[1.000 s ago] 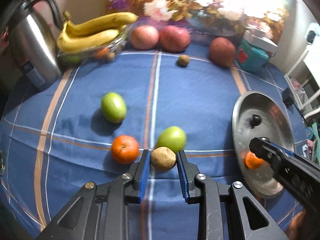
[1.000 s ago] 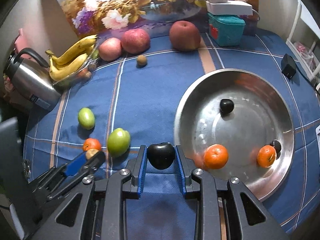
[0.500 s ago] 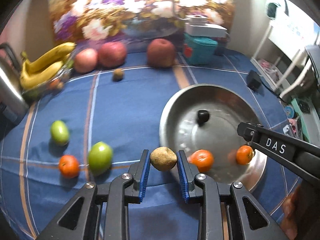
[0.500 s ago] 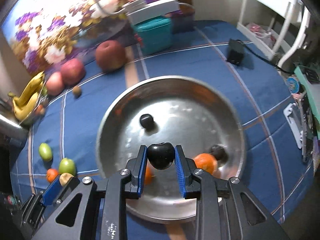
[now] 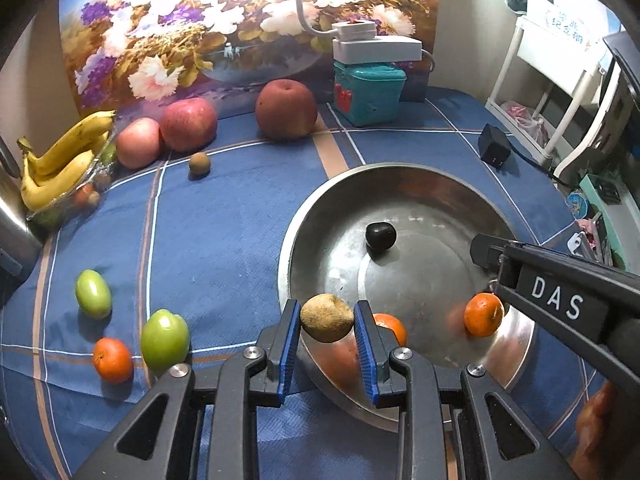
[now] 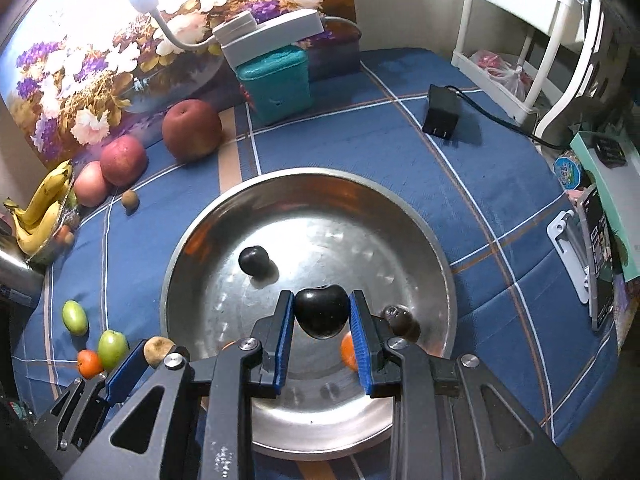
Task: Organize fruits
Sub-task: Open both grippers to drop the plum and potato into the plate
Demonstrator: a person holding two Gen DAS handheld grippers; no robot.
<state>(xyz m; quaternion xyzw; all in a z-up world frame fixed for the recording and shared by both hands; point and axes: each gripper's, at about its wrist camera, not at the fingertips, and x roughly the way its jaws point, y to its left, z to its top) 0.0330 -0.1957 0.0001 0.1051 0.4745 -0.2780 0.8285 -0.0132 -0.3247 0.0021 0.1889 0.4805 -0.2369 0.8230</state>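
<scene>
My left gripper (image 5: 326,320) is shut on a brown kiwi (image 5: 326,317) and holds it above the near-left rim of the steel bowl (image 5: 304,216). My right gripper (image 6: 321,316) is shut on a black plum (image 6: 321,310) above the middle of the bowl (image 6: 400,200). In the bowl lie a black plum (image 5: 380,236), two oranges (image 5: 483,314) and a dark fruit (image 6: 400,318). On the cloth at the left lie two green fruits (image 5: 164,335) and an orange (image 5: 112,360).
Three apples (image 5: 286,109), a small kiwi (image 5: 199,164) and bananas in a glass dish (image 5: 60,164) sit at the back left. A teal box (image 5: 368,92) with a white lamp stands behind the bowl. A black adapter (image 6: 440,116) lies at the right.
Both grippers have moved further over the bowl with their fruits still held. The left one has come from the loose fruits on the cloth to the bowl's rim.
</scene>
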